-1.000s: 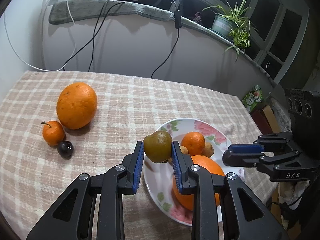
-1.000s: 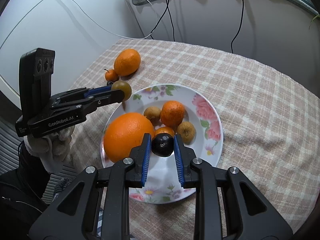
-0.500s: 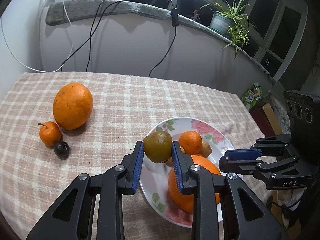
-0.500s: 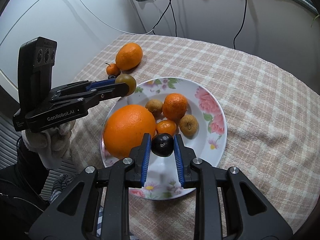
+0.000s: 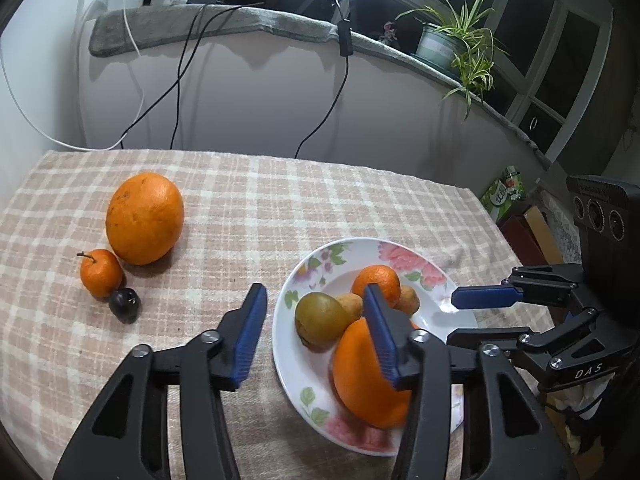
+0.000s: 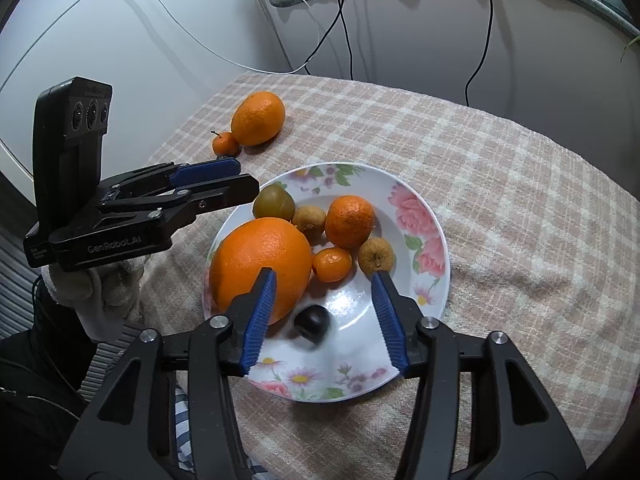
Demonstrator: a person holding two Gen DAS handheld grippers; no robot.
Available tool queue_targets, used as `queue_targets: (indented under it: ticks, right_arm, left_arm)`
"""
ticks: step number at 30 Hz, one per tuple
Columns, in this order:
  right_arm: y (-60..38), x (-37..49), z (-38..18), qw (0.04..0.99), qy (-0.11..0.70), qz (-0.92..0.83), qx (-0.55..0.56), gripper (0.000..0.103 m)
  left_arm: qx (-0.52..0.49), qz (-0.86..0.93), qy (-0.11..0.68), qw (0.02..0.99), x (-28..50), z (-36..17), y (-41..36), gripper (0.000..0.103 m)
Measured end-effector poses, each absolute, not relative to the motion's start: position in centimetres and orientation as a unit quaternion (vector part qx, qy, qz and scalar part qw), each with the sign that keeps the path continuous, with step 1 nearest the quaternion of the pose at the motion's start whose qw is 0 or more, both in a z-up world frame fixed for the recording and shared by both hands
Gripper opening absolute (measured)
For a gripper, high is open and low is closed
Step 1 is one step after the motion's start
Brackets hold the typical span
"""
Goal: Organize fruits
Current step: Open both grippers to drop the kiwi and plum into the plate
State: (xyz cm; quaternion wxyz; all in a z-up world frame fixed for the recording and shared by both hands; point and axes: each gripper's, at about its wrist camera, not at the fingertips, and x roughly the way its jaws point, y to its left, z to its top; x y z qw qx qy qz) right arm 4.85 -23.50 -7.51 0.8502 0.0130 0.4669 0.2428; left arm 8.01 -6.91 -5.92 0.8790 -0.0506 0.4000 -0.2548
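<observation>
My left gripper (image 5: 314,308) is opening over the left rim of the flowered plate (image 5: 288,360). The green-brown fruit (image 5: 320,318) lies free in the plate between its pads, against the large orange (image 5: 368,380). My right gripper (image 6: 324,284) is opening too. A dark plum (image 6: 312,322) rests on the plate (image 6: 434,300) below its spread pads, untouched. Several small fruits share the plate. Out on the cloth sit another large orange (image 5: 144,218), a tangerine (image 5: 101,272) and a second dark plum (image 5: 125,304).
The checked cloth (image 5: 248,208) covers a table that ends at a white wall, where cables (image 5: 176,92) hang down. A potted plant (image 5: 444,44) stands on the ledge above. A gloved hand (image 6: 100,292) holds the left gripper (image 6: 248,178) at the plate's left.
Both grippers have let go. The green-brown fruit dropped from the left pads into the plate, and the dark plum fell from the right pads onto the plate beside the large orange.
</observation>
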Motion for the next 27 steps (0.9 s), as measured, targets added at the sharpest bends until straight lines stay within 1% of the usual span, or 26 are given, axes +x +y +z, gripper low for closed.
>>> queue_targets:
  ticks: [1, 3, 5, 9, 13, 27]
  right_arm:
    - [-23.5, 4.8, -7.5, 0.851, 0.466, 0.241, 0.012, 0.069]
    - [-23.5, 4.7, -7.3, 0.854, 0.461, 0.241, 0.009, 0.074]
    - [-23.4, 4.6, -7.2, 0.855, 0.458, 0.241, 0.006, 0.075]
    - [-23.1, 4.5, -7.0, 0.856, 0.457, 0.242, -0.003, 0.076]
    - [-22.9, 4.7, -6.7, 0.857, 0.455, 0.243, -0.003, 0.076]
    - [-21.0, 7.5, -4.9, 0.853, 0.451, 0.262, 0.005, 0.076]
  left_arm:
    - [-0.049, -0.255, 0.400, 0.879, 8.0, -5.9, -7.0, 0.057]
    - [-0.047, -0.253, 0.399, 0.880, 7.9, -5.9, -7.0, 0.059]
    - [-0.046, -0.251, 0.400, 0.880, 7.9, -5.9, -7.0, 0.062]
    - [-0.046, -0.247, 0.400, 0.882, 7.9, -5.8, -6.9, 0.063]
    - [-0.045, -0.240, 0.395, 0.886, 7.8, -5.6, -6.5, 0.066]
    - [-0.053, -0.195, 0.378, 0.903, 7.3, -5.2, -2.1, 0.066]
